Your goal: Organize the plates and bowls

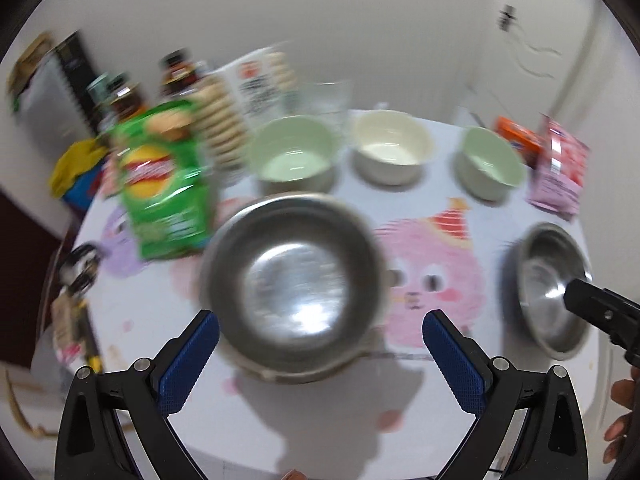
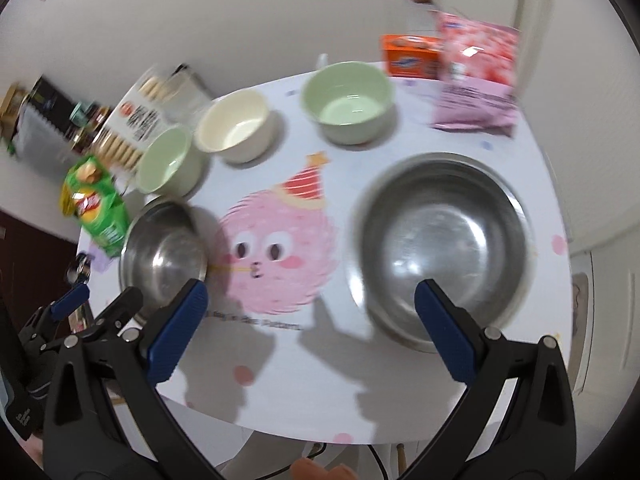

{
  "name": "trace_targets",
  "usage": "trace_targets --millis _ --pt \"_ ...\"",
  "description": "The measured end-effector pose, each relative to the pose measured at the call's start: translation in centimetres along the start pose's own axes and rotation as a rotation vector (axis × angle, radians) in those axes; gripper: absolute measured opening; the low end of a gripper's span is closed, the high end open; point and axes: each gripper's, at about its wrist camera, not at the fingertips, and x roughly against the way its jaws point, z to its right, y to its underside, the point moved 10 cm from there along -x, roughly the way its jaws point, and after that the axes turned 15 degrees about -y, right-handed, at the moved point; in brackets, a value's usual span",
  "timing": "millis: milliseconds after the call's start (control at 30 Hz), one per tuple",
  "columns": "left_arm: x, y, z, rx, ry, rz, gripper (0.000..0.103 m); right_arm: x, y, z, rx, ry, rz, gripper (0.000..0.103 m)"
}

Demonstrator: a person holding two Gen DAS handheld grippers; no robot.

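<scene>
The left gripper [image 1: 320, 326] hovers with fingers spread wide around a round stainless-steel bowl [image 1: 294, 274] at twelve o'clock. The right gripper [image 2: 310, 300] also gapes empty, a second round steel bowl [image 2: 444, 240] at one o'clock on the cartoon-printed white table [image 2: 320, 360].

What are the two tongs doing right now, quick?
Left tongs: open, holding nothing, with a steel bowl just ahead of them.
Right tongs: open, holding nothing, near the other steel bowl.
</scene>
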Motion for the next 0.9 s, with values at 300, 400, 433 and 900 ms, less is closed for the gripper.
trace_targets --millis 300,400,433,900 --pt "-1.7 0.8 -7.4 0.138 -0.076 -0.037 0.103 -3.9 0.0 -6.7 0.119 -0.027 -0.07 0.103" --pt "-1.9 0.9 -8.4 0.159 -0.078 -0.043 0.103 -4.8 -0.3 -7.8 0.138 -0.023 -0.082 0.103" --pt "-2.0 0.9 -8.7 0.164 -0.082 -0.044 0.103 -5.2 -0.4 -8.2 0.143 -0.021 -0.086 0.103" --pt "-4.9 0.5 -9.0 0.144 -0.088 -0.089 0.103 -8.8 -0.8 -8.8 0.138 -0.001 -0.143 0.103"
